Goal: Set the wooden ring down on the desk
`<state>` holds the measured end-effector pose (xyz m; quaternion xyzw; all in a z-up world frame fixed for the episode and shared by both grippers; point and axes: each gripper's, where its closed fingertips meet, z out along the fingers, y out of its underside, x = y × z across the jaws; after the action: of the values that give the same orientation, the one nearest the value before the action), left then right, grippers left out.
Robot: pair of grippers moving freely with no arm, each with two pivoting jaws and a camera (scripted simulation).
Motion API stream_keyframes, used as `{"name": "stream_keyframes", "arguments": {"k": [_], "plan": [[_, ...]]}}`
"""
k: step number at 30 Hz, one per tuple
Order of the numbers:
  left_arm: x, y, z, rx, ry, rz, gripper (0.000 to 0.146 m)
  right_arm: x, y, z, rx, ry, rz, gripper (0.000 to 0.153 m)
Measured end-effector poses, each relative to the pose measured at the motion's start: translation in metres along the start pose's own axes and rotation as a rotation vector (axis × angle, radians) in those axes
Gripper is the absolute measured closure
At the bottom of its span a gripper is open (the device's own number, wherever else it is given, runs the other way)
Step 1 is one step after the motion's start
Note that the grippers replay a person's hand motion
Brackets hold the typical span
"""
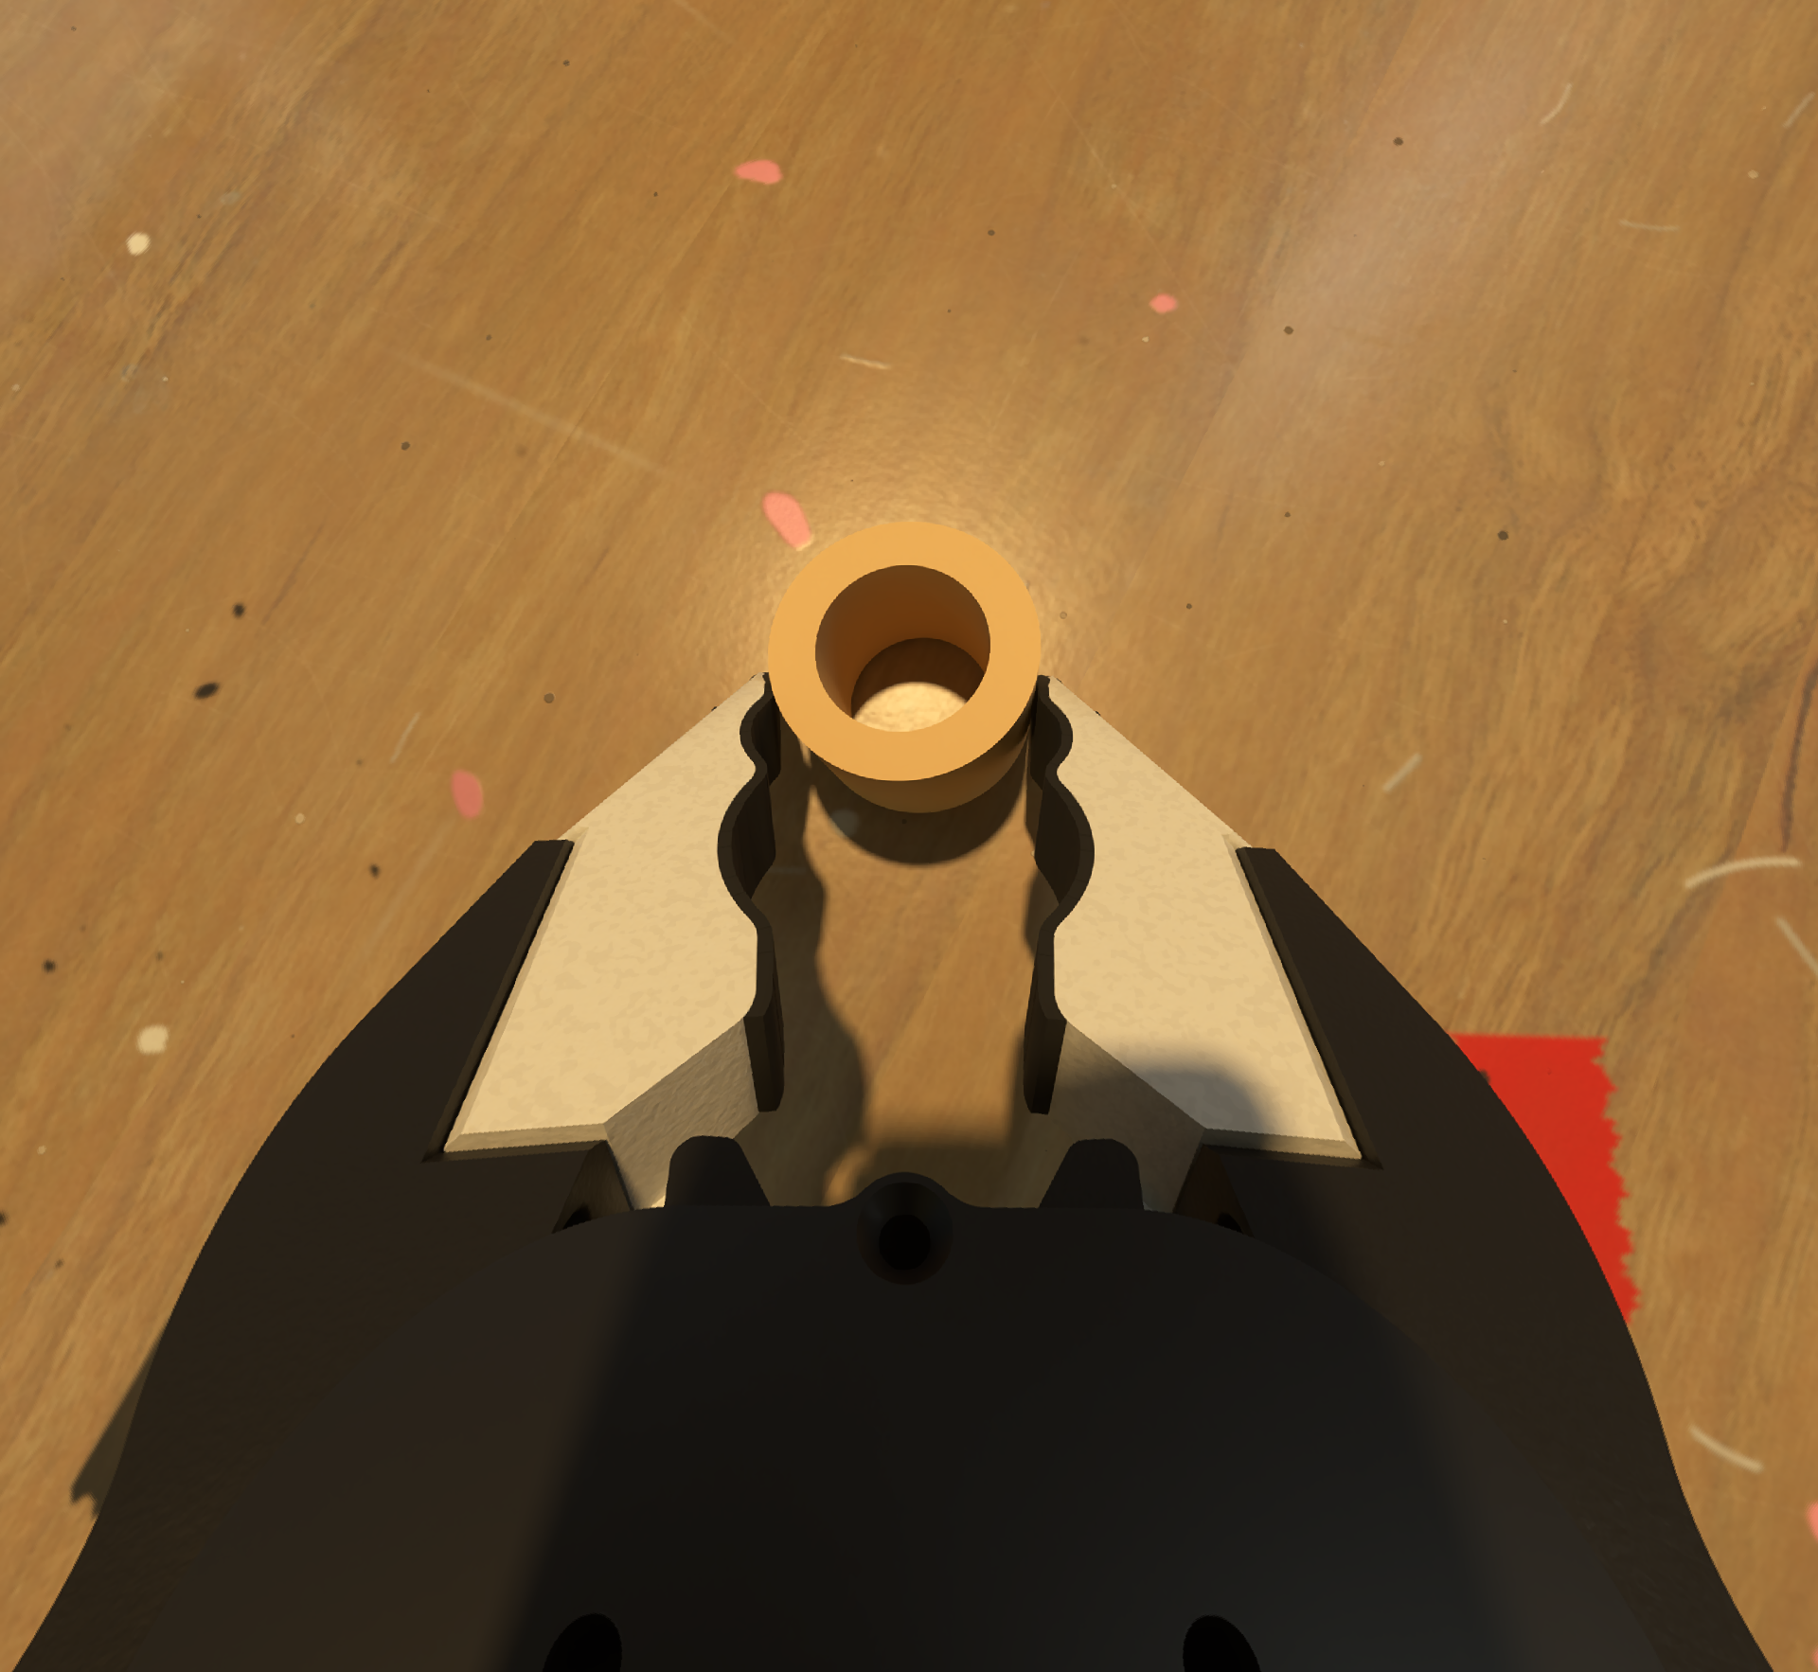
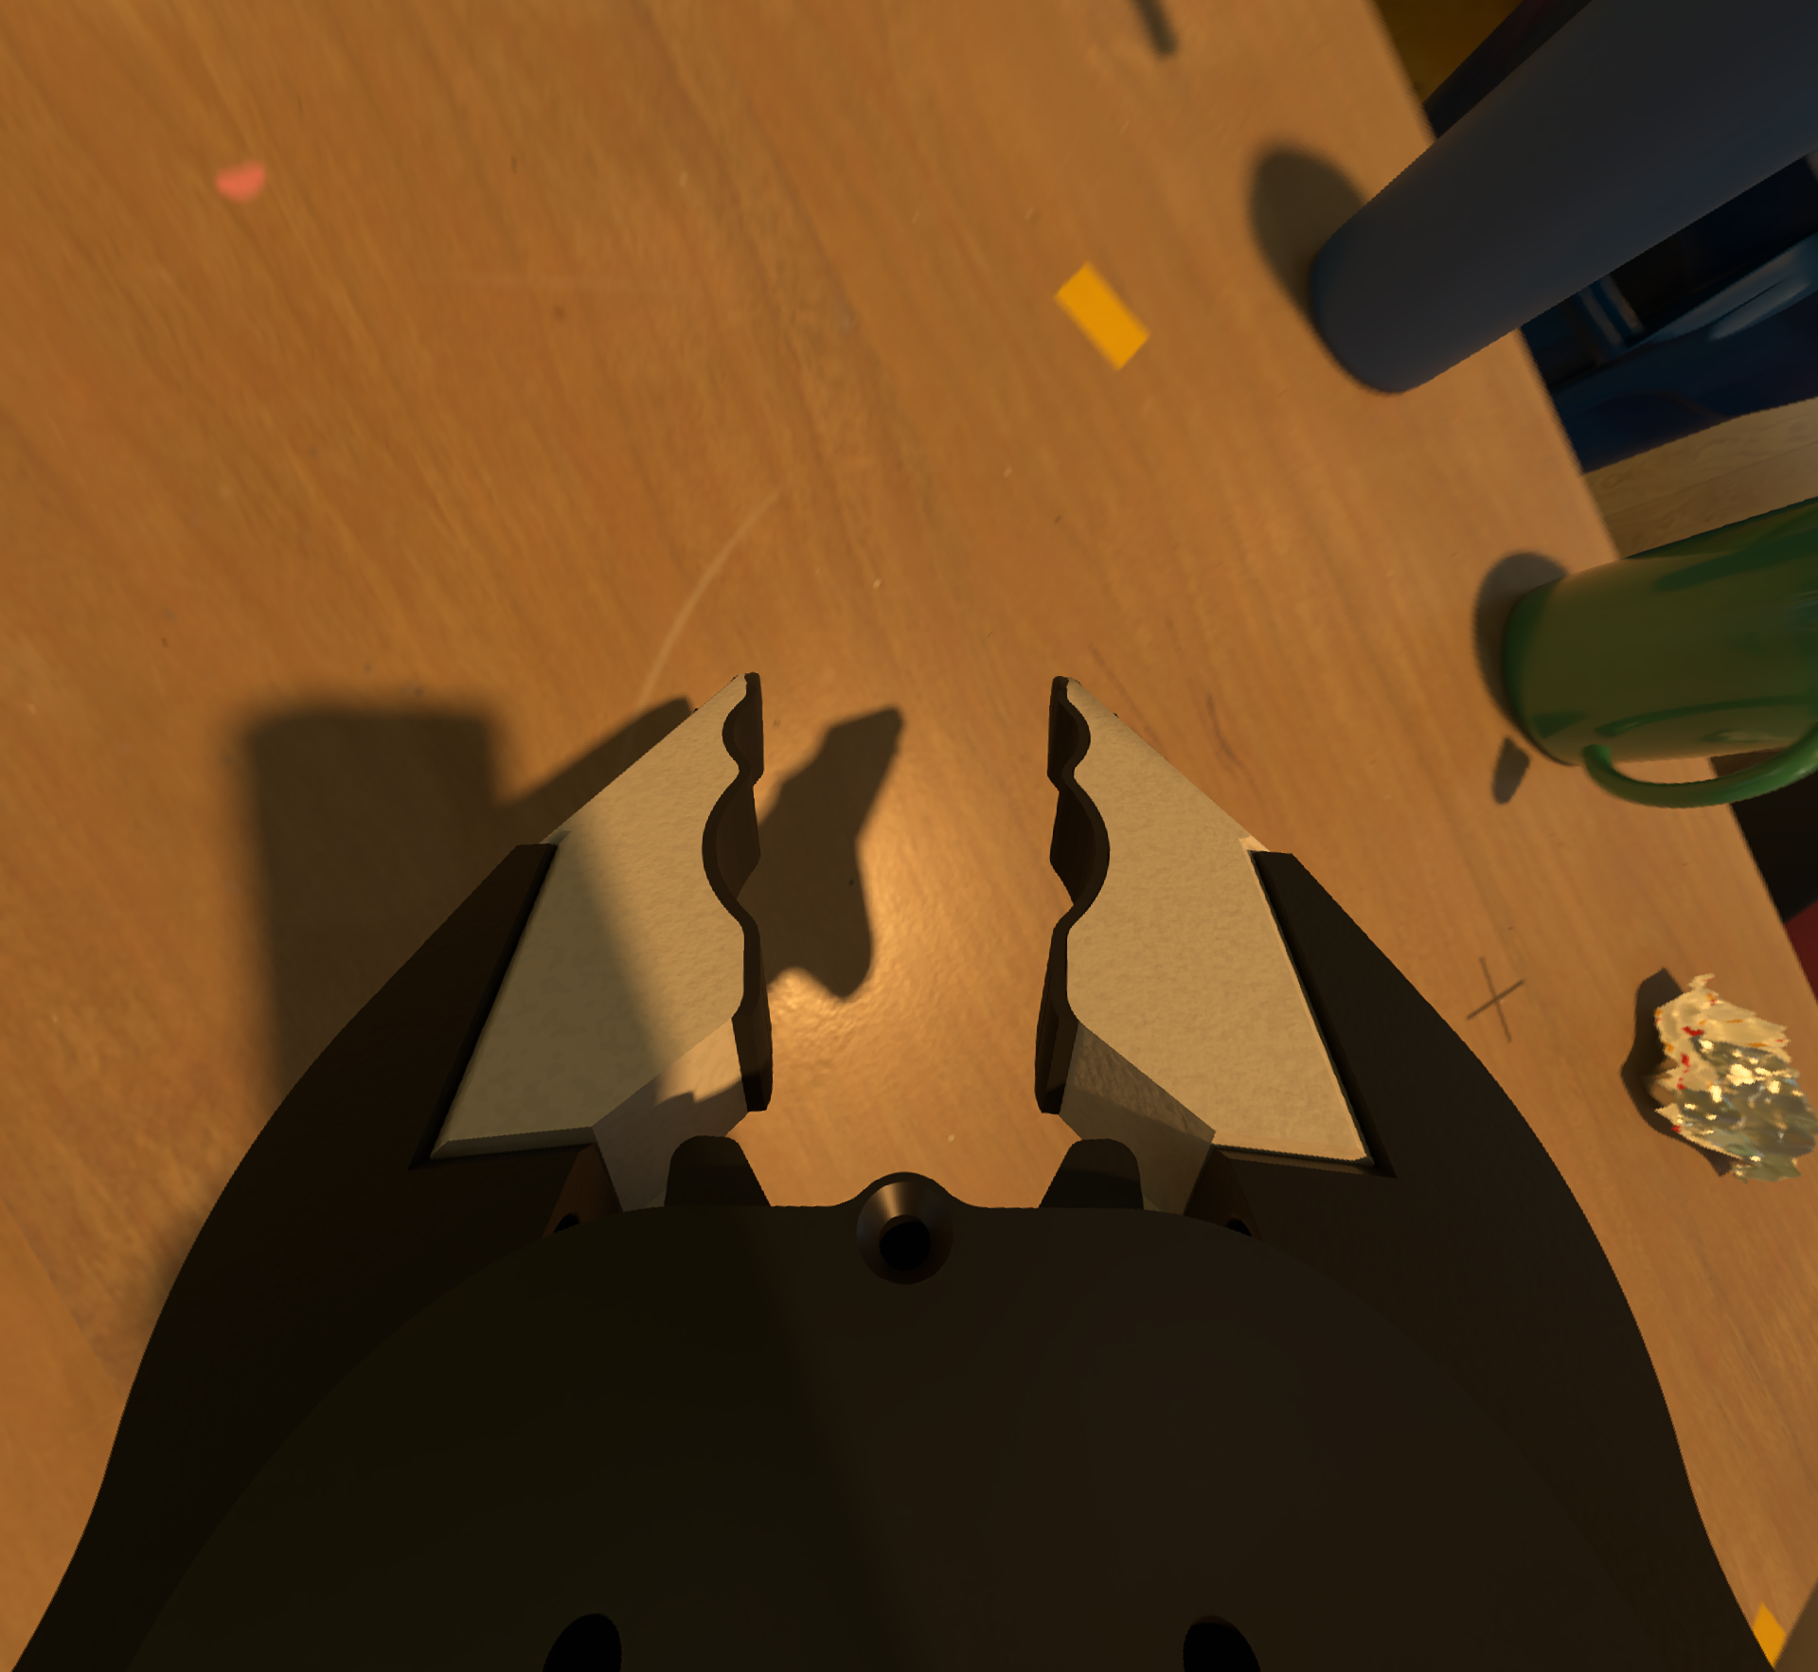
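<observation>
Left wrist view: the left gripper pointed down at the desk; the wooden ring sat between its two fingertips, bore upward, pale desk surface visible through the hole; both tips met the ring's outer wall at left and right, so the gripper was clamped on the ring. The ring's shadow fell just below it on the wood, slightly offset; whether the ring's underside touched the desk could not be told from this angle. Desk surface was brown wood grain, scratched; several small pink flecks lay scattered around, one just beside the ring's upper left; pale and dark specks also present. A red patch with a ragged edge lay on the desk at lower right, partly hidden by the gripper body.

Right wrist view: the right gripper hung over a bare stretch of the same desk; its fingers stood well apart with nothing between them; their shadow fell to the left on the wood. A small yellow rectangle lay ahead, flat on the surface; a pink fleck at far left. Near the desk's right edge: a dark blue cylindrical object, leaning in view; a green mug, handle toward the camera; a crumpled silvery foil scrap, well apart from the mug. The ring was not seen in this view.
</observation>
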<state>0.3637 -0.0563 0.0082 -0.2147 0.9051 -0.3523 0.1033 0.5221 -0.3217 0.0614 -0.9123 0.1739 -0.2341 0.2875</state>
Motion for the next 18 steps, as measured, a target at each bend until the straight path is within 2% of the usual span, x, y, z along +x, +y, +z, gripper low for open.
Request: {"name": "stream_keyframes", "arguments": {"k": [5, 9, 13, 18], "plan": [[0.0, 0.0, 0.0, -0.001, 0.001, -0.001, 0.095, 0.014, -0.043, -0.034, 0.228, 0.034, 0.089, 0.099], [0.0, 0.0, 0.0, -0.002, 0.002, -0.002, 0.095, -0.001, -0.093, -0.066, 0.415, -0.016, 0.105, 0.1], [0.0, 0.0, 0.0, -0.006, 0.008, -0.011, 0.095, -0.054, -0.145, -0.08, 0.525, -0.159, 0.029, 0.092], [-0.003, 0.001, 0.0, -0.006, -0.013, -0.027, 0.089, -0.142, -0.181, -0.063, 0.536, -0.408, -0.056, 0.086]]}}
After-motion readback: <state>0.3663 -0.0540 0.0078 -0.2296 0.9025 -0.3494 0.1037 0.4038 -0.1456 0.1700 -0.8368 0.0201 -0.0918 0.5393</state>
